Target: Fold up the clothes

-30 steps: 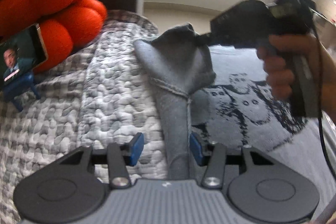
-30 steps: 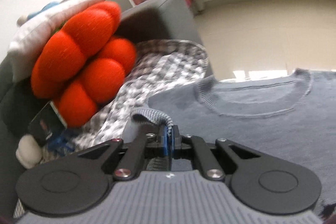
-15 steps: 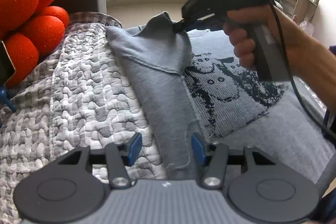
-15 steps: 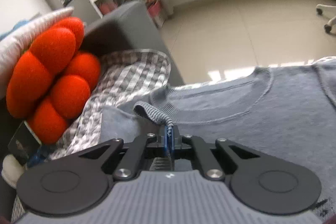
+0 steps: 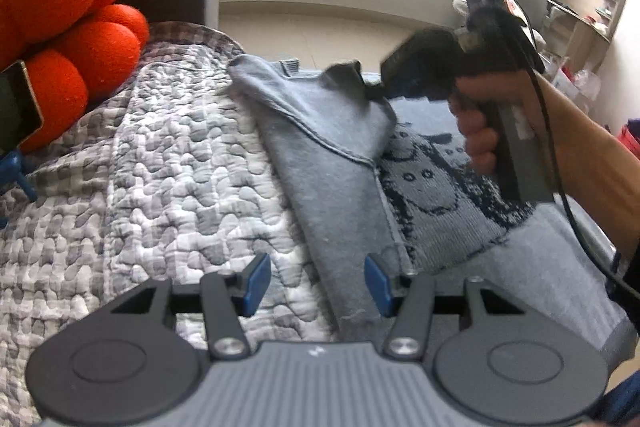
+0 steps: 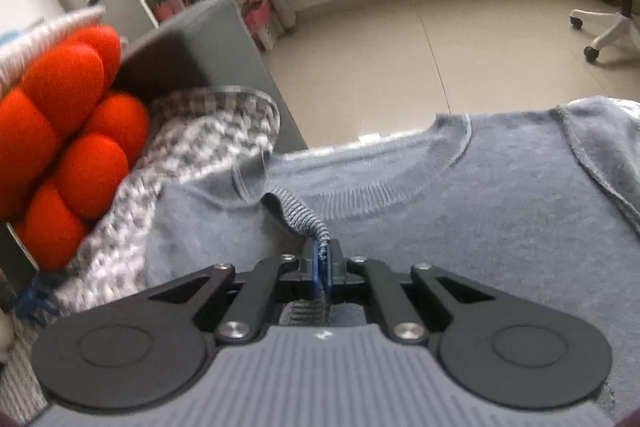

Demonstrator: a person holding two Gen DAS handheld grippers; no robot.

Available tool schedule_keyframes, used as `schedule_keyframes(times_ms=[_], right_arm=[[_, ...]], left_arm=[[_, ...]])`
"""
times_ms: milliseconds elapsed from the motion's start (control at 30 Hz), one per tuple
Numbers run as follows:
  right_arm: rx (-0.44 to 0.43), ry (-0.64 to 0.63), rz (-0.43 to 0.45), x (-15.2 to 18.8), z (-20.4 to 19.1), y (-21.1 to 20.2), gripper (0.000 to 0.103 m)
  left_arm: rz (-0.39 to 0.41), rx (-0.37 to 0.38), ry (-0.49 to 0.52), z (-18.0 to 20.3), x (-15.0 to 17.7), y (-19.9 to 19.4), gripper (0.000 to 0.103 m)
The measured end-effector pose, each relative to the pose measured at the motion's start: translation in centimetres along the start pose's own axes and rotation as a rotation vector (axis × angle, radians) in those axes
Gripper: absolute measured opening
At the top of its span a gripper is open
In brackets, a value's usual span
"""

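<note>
Right claw (image 6: pixel 322 261), jaws just easing apart, pinches the ribbed cuff (image 6: pixel 298 213) above the grey sweater (image 6: pixel 460 211), while the left claw (image 5: pixel 316 283) gapes, sweater edge between its pads.

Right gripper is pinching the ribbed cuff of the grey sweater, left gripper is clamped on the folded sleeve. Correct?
Not quite. The left gripper is open: in the left wrist view its pads stand apart either side of the folded sleeve, not clamped. The right gripper does pinch the ribbed cuff of the grey sweater.
</note>
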State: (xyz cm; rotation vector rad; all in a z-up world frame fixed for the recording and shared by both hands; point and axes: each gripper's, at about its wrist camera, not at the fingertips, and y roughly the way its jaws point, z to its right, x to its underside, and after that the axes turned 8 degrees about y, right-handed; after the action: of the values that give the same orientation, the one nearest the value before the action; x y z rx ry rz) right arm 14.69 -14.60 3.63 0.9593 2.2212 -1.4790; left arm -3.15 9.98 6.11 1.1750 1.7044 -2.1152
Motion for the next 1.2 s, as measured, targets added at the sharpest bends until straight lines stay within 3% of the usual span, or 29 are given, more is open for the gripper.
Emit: schedule_keyframes(times_ms=[67,167,233,400,600,800,933,1133,1167,1200], right_arm=[[0.012,-0.046,0.0,0.6,-0.3,0.0,0.014],[0.049,-0.043,0.033,1.2,0.1,-1.9,0.044],[0.033,-0.052,0.046,1.9,0.6,-4.1,0.044],[-0.088,-0.212,-0.036,6.9,-2.1,-10.3,0.044],[-0.288,-0.473,-0.16,17.7,-6.8,-17.1,0.044],[-0.35,-0.771,-0.176,24.8,-11.3,-18.8,0.044],[-0.245,-0.803,-0.236,27.3,-12.6,-17.3,0.045],[-0.135,-0.717,-0.223,28.5,-12.3,-17.4,0.044],[-0.116,-0.712,-0.21,28.7,-12.3,-17.5,0.036],[-0.093,-0.708,-0.193,28.9,-12.4,-17.6,0.018]], left_arm=[[-0.002,-0.029,-0.044,-0.9,-0.1,0.0,0.053],[-0.002,-0.056,-0.134,-2.8,0.1,-0.3,0.053],[-0.002,-0.081,-0.218,-4.4,0.2,-0.8,0.053],[0.005,-0.116,-0.407,-7.4,0.6,-1.5,0.053],[0.006,-0.096,-0.406,-6.5,0.6,-2.3,0.053],[-0.017,-0.097,-0.431,-6.4,1.1,-3.1,0.053],[-0.065,-0.117,-0.412,-6.2,1.9,-3.0,0.053],[-0.061,-0.117,-0.416,-7.0,2.9,-3.9,0.053],[-0.058,-0.113,-0.422,-7.1,3.1,-4.0,0.053],[-0.058,-0.112,-0.426,-7.2,3.1,-4.1,0.053]])
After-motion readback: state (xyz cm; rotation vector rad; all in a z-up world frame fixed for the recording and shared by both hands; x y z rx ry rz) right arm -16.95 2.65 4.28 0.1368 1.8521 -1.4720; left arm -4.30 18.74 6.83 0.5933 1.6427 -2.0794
